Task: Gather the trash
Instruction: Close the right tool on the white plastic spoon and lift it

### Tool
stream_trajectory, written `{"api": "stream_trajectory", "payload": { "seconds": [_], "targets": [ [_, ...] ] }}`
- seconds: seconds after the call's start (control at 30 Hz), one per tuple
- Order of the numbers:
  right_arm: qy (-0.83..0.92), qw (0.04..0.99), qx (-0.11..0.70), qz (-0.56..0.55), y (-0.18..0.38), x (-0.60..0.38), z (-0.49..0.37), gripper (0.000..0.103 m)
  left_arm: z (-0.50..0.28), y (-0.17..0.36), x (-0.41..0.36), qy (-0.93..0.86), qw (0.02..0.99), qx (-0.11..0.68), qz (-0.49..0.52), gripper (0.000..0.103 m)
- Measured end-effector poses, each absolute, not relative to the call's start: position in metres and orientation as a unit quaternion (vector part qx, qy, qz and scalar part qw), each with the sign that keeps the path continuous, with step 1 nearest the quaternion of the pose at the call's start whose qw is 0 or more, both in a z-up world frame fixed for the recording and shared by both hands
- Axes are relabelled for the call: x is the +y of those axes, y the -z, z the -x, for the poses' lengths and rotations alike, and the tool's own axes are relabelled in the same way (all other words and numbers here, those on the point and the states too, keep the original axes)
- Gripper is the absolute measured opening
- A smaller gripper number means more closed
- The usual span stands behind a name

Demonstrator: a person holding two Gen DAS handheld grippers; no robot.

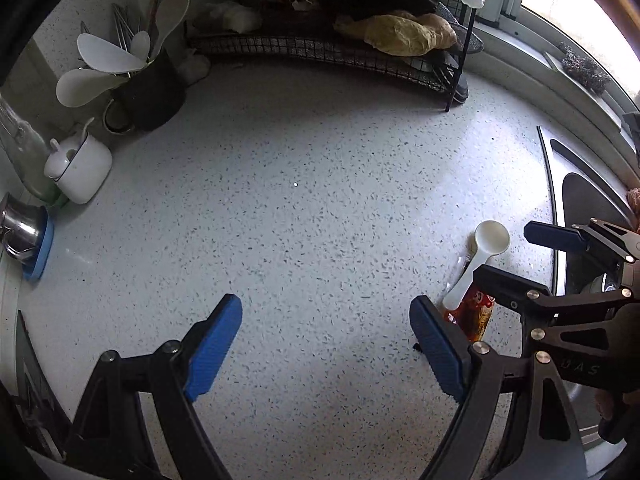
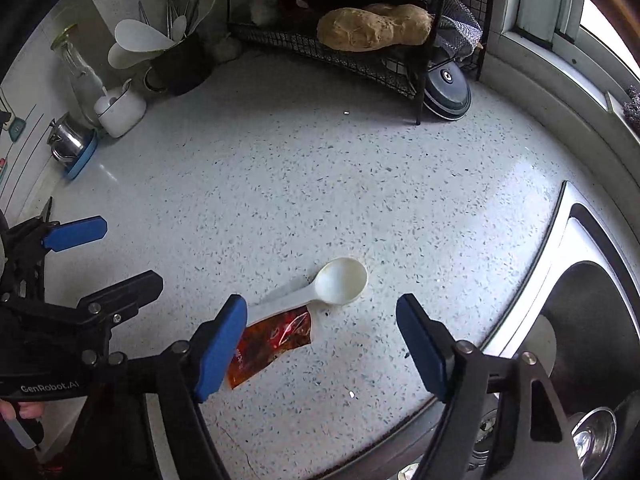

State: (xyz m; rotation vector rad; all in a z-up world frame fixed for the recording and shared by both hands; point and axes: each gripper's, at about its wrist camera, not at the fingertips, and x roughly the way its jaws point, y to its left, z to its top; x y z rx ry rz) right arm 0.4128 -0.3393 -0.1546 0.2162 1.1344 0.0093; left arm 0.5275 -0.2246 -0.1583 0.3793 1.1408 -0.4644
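A white plastic spoon lies on the speckled counter, its handle resting across a torn red sauce packet. My right gripper hovers over them, open, with the spoon's bowl just beyond its tips and the packet by its left finger; the pads touch neither. In the left wrist view the spoon and packet lie to the right, with the right gripper over them. My left gripper is open above bare counter, and in the right wrist view it is at the left, apart from the trash.
A steel sink borders the counter on the right. At the back stands a black wire rack with cloths, a round lid leaning under it. Far left: utensil holder, white pot, steel kettle, glass bottle.
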Motion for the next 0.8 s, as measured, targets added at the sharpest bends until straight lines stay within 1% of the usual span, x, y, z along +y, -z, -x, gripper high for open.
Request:
{"api": "stream_trajectory", "payload": {
  "seconds": [0.03, 0.1, 0.13, 0.23, 0.3, 0.37, 0.4, 0.47, 0.53, 0.57, 0.6, 0.63, 0.67, 0.8],
  "targets": [
    [-0.004, 0.836, 0.539, -0.104, 0.157, -0.341, -0.415, 0.069, -0.529, 0.160, -0.226, 0.217, 0.799, 0.533, -0.176, 0.084],
    [-0.003, 0.832, 0.544, -0.108, 0.160, -0.344, -0.418, 0.066, -0.532, 0.163, -0.231, 0.218, 0.797, 0.534, -0.177, 0.084],
    [-0.003, 0.831, 0.546, -0.110, 0.161, -0.345, -0.421, 0.060, -0.532, 0.163, -0.232, 0.219, 0.797, 0.535, -0.177, 0.084],
    [-0.003, 0.827, 0.552, -0.110, 0.165, -0.346, -0.424, 0.049, -0.532, 0.165, -0.236, 0.219, 0.795, 0.537, -0.177, 0.084],
    [-0.006, 0.826, 0.552, -0.112, 0.167, -0.346, -0.427, 0.048, -0.531, 0.166, -0.236, 0.220, 0.794, 0.538, -0.179, 0.084],
    [-0.009, 0.827, 0.550, -0.115, 0.166, -0.346, -0.427, 0.044, -0.529, 0.165, -0.237, 0.221, 0.793, 0.539, -0.181, 0.084],
    [-0.011, 0.828, 0.549, -0.116, 0.166, -0.346, -0.427, 0.039, -0.527, 0.164, -0.237, 0.221, 0.793, 0.538, -0.182, 0.084],
    [-0.013, 0.830, 0.544, -0.118, 0.164, -0.344, -0.429, 0.034, -0.524, 0.161, -0.237, 0.222, 0.793, 0.536, -0.186, 0.084],
    [-0.017, 0.836, 0.536, -0.121, 0.161, -0.344, -0.429, 0.027, -0.522, 0.156, -0.237, 0.225, 0.794, 0.532, -0.189, 0.084],
    [-0.017, 0.839, 0.531, -0.121, 0.157, -0.346, -0.426, 0.025, -0.520, 0.154, -0.237, 0.227, 0.794, 0.531, -0.189, 0.084],
    [-0.018, 0.842, 0.525, -0.121, 0.153, -0.347, -0.424, 0.020, -0.519, 0.152, -0.237, 0.230, 0.795, 0.529, -0.189, 0.084],
    [-0.019, 0.846, 0.519, -0.120, 0.150, -0.348, -0.422, 0.007, -0.517, 0.150, -0.237, 0.232, 0.795, 0.528, -0.189, 0.084],
    [-0.017, 0.848, 0.516, -0.117, 0.148, -0.350, -0.419, 0.004, -0.516, 0.149, -0.237, 0.233, 0.795, 0.526, -0.191, 0.084],
    [-0.026, 0.848, 0.515, -0.124, 0.146, -0.356, -0.410, 0.003, -0.509, 0.148, -0.238, 0.240, 0.792, 0.527, -0.193, 0.084]
  ]
}}
